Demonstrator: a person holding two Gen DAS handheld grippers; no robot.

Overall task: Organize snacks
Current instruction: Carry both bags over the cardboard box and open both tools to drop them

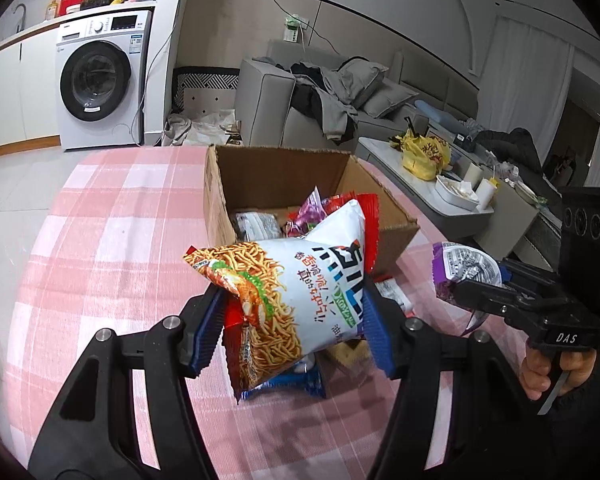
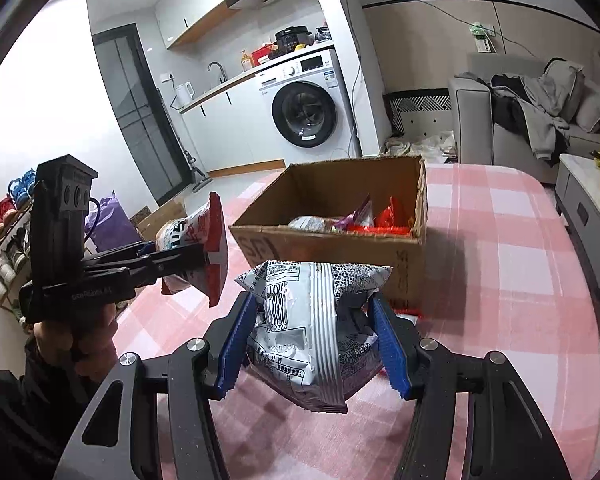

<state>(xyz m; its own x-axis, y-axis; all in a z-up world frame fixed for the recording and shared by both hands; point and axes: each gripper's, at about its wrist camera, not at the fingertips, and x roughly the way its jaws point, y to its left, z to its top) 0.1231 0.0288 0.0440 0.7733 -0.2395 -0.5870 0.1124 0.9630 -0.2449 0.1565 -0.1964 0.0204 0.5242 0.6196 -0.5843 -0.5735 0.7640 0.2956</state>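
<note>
My left gripper is shut on a white and red noodle snack bag, held above the pink checked table just in front of the open cardboard box. My right gripper is shut on a silver and purple snack bag, held near the box's front wall. The box holds several snack packs. The right gripper with its purple bag shows at the right of the left wrist view. The left gripper with its noodle bag shows at the left of the right wrist view.
More snack packs lie on the table under the noodle bag, including a blue one and a silver one. A washing machine, a grey sofa and a cluttered coffee table stand beyond the table.
</note>
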